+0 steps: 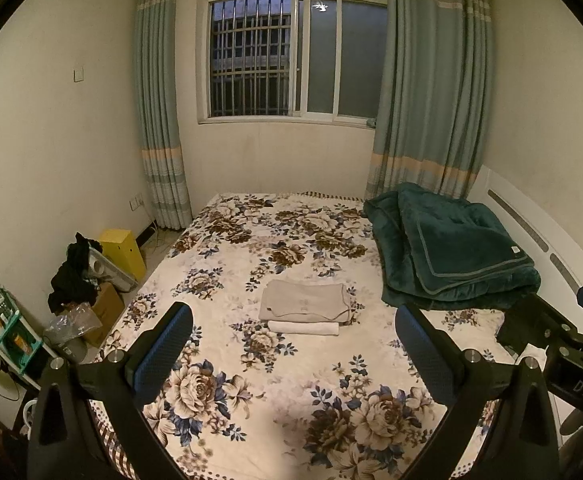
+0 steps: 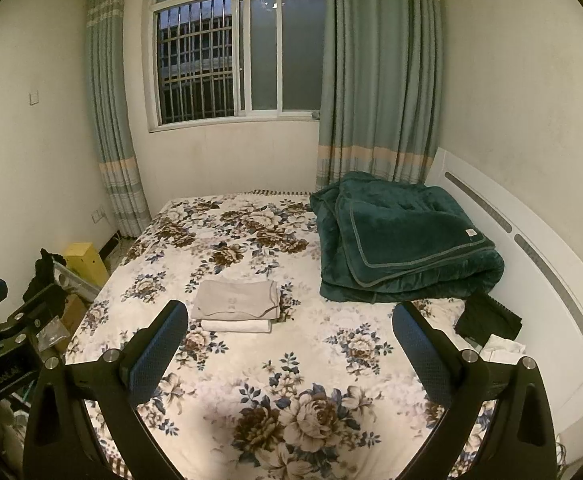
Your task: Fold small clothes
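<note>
- Evidently, two folded garments are seen near the middle of the flowered bed (image 1: 227, 432): a beige folded piece (image 1: 305, 301) is laid flat, and a smaller white folded piece (image 1: 303, 328) is placed touching its near edge, probably so that finished items are kept together and away from unfolded ones.
- A green blanket (image 1: 451, 248) is bundled at the headboard side, seemingly pushed aside to free the working surface.
- Dark cloth (image 2: 489, 318) and something white (image 2: 503, 346) are left by the headboard, possibly waiting to be folded.
- The left claw (image 1: 291, 356) is held spread wide above the bed; nothing is gripped or touched.
- The right claw (image 2: 289, 354) is likewise held wide apart, empty, well short of the folded pieces.
</note>
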The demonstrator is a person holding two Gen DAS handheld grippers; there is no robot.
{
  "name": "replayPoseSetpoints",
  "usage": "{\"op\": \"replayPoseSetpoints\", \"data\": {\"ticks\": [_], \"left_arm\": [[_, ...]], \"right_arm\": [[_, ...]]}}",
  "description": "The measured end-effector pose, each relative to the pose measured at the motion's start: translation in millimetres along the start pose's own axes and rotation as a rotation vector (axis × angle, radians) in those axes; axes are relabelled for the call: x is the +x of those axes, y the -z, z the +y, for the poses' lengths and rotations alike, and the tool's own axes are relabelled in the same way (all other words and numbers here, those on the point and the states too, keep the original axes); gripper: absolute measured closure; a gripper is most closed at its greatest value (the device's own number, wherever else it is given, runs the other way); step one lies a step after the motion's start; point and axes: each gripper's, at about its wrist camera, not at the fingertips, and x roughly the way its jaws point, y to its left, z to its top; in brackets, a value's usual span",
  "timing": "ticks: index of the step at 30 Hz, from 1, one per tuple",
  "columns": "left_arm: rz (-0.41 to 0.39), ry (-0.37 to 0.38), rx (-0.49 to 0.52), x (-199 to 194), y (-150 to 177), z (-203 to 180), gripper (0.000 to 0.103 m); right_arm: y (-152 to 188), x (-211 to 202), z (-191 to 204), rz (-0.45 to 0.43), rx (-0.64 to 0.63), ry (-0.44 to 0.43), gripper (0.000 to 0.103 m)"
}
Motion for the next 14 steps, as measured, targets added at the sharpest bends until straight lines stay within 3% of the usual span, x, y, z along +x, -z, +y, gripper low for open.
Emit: {"op": "replayPoseSetpoints", "data": {"ticks": [14], "left_arm": [[-0.004, -0.011, -0.005, -9, -2, 2, 0.0]], "right_arm": [[-8, -4, 14, 0.0, 0.0, -0.004, 0.0]]}}
